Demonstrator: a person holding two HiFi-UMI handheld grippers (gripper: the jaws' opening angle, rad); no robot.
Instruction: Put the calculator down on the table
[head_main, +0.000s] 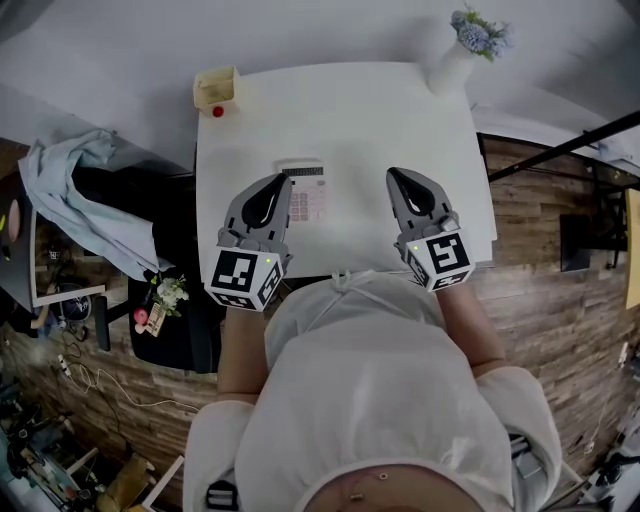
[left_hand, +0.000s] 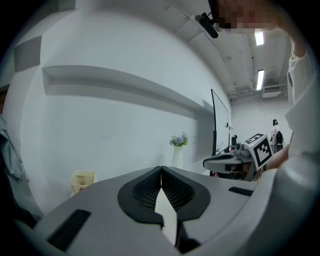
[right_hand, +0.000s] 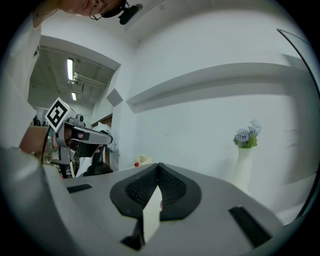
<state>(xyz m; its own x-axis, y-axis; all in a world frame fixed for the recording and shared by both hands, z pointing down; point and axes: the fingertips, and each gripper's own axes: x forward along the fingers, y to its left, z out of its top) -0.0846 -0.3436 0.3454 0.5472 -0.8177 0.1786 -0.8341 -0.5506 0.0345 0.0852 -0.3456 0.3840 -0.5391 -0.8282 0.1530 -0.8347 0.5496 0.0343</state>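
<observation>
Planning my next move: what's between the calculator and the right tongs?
Nothing: head view shows only bare table between the calculator and the right tongs.

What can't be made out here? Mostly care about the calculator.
- calculator, head view: the left gripper covers its left part; display and key labels are too small to read.
- Right gripper view: the right gripper body fills the lower frame, so the calculator can't be picked out. Same in the left gripper view.
- Red item by the box, head view: too small to identify.
</observation>
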